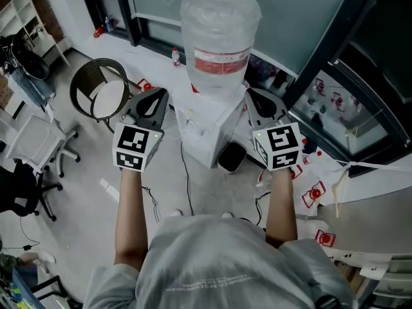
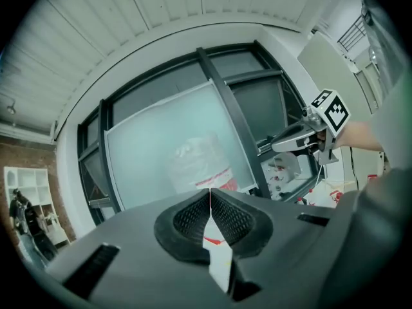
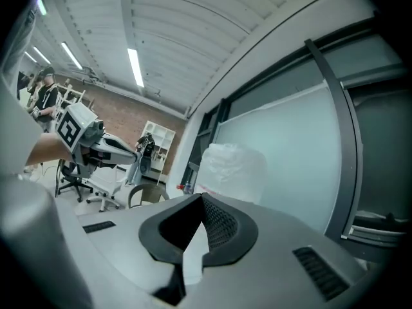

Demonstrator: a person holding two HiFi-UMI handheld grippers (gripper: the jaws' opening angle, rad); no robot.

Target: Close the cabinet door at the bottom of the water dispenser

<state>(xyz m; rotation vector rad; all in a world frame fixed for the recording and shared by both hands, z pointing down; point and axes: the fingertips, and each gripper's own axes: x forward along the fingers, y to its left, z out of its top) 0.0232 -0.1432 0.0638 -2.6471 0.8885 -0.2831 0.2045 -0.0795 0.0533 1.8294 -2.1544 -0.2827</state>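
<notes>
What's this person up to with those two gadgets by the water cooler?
A person stands facing a white water dispenser with a big bottle on top, holding a two-jaw gripper in each hand. The left gripper and the right gripper are held about level, one on each side of the bottle. Both have their jaws closed on nothing, and neither touches the dispenser. The cabinet door low on the dispenser cannot be made out from these angles.

bottle [image 1: 220, 24]: clear glossy plastic, crinkled | dispenser [image 1: 205, 134]: smooth white plastic | left claw [image 2: 210, 195] pads [image 2: 190, 219]: matt black, ribbed | shirt [image 1: 225, 262]: grey cloth | floor [image 1: 90, 192]: smooth grey
</notes>
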